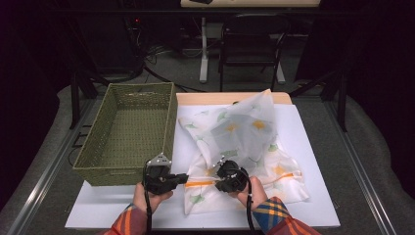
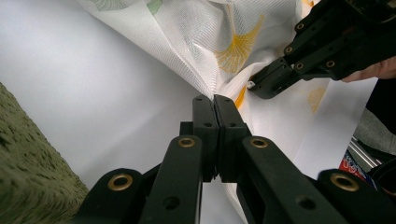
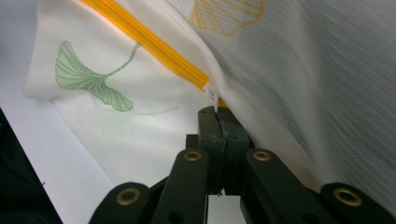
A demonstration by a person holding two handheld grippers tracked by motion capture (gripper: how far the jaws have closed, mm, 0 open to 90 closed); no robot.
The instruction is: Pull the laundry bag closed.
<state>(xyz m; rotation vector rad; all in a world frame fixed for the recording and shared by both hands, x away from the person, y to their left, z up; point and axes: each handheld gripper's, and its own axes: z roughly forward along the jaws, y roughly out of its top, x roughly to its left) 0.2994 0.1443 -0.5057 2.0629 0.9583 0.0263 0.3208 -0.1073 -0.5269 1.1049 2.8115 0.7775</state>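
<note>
A white mesh bag (image 1: 247,142) printed with green and yellow leaves lies crumpled on the white board (image 1: 313,205). Its orange zipper (image 1: 200,183) runs along the near edge. My left gripper (image 1: 186,177) points right and is shut on a fold of the bag's fabric (image 2: 205,70) at the zipper's end; its jaws (image 2: 215,100) are pressed together. My right gripper (image 1: 218,182) faces it from the right. Its jaws (image 3: 215,112) are shut on the small white zipper pull (image 3: 214,93) at the end of the orange zipper (image 3: 149,42). The left gripper view also takes in the right gripper (image 2: 261,86).
A green woven basket (image 1: 169,122) stands on the left of the board, close to my left hand; its wall (image 2: 28,172) is beside the left gripper. A black chair (image 1: 249,44) and table legs stand on the floor beyond the table.
</note>
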